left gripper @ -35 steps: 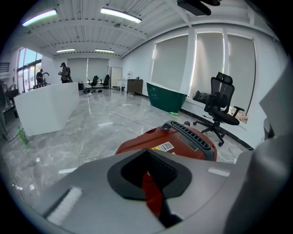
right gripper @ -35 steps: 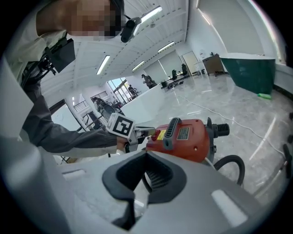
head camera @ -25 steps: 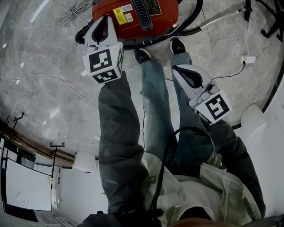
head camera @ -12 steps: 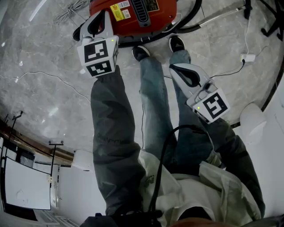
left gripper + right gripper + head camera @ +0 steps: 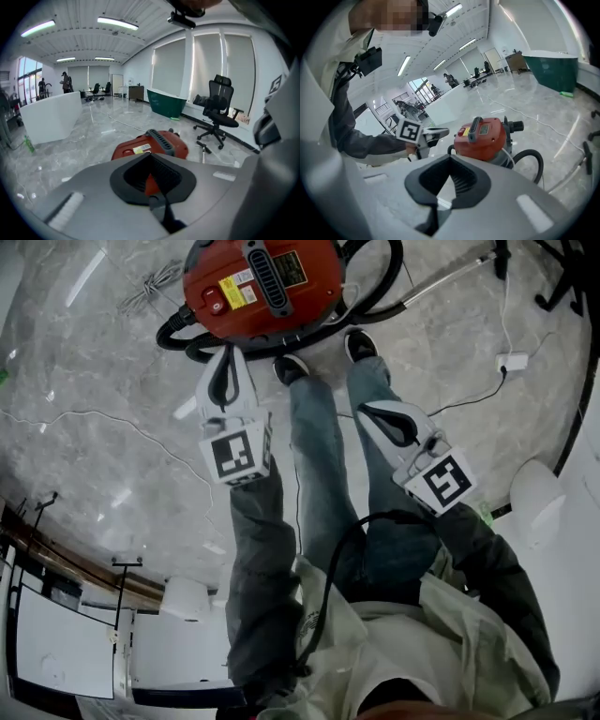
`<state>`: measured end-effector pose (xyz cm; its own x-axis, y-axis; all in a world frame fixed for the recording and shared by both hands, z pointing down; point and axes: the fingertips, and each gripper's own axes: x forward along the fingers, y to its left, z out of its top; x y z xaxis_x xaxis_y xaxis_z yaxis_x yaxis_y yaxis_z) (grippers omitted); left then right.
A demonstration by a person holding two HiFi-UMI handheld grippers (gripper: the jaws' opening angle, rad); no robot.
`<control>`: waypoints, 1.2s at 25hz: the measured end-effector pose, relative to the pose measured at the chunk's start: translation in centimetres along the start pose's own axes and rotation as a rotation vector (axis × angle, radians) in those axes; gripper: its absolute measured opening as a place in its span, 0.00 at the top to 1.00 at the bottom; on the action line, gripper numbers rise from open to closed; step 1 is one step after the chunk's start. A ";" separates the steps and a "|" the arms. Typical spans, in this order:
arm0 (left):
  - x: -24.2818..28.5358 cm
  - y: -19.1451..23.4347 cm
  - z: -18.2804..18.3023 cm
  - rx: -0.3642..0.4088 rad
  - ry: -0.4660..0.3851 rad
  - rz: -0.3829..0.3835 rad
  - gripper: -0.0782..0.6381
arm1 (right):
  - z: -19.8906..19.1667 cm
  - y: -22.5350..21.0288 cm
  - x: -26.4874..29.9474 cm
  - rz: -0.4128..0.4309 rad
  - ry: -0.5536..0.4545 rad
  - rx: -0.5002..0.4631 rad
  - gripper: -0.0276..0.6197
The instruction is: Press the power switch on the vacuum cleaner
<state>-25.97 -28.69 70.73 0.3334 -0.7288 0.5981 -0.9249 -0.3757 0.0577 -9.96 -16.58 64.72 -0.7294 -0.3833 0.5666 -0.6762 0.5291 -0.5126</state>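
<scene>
Head view showed the vacuum cleaner (image 5: 258, 282) by the person's shoes (image 5: 295, 367). Near it, the left gripper (image 5: 225, 352) was closed and empty, maybe to poke the switch (image 5: 215, 306). Farther off, the right gripper (image 5: 366, 410) waited, closed too

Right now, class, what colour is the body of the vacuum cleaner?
The vacuum cleaner has a red body; the head view shows it best.

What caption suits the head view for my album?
Person above a red vacuum cleaner, left tool and right tool both shut.
</scene>
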 end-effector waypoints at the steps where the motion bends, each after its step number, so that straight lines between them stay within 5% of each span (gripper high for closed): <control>1: -2.8 -1.9 0.2 -0.040 0.008 -0.023 0.89 | 0.3 0.3 -1.6 -0.001 0.008 -0.004 0.96; 7: -16.4 -11.3 8.2 -0.155 0.014 -0.122 0.89 | 4.7 -1.7 -11.4 -0.043 0.026 -0.014 0.96; 11: -22.4 -15.6 16.3 -0.139 -0.115 -0.060 0.89 | 8.6 -3.6 -17.8 -0.051 -0.054 -0.124 0.96; 15: -26.4 -17.3 19.9 -0.161 -0.190 0.053 0.89 | 11.5 -4.0 -23.4 -0.084 -0.104 -0.144 0.96; 18: -29.5 -17.8 20.1 -0.193 -0.174 0.135 0.89 | 11.6 -3.5 -26.6 -0.100 -0.123 -0.136 0.96; 30: -39.4 -26.7 12.9 -0.145 -0.254 0.071 0.89 | 2.0 4.4 -34.0 -0.100 -0.201 -0.167 0.96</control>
<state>-12.00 2.63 35.29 0.2848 -0.8770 0.3870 -0.9580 -0.2461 0.1473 11.66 -2.68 41.88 -0.6771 -0.5737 0.4607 -0.7316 0.5923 -0.3376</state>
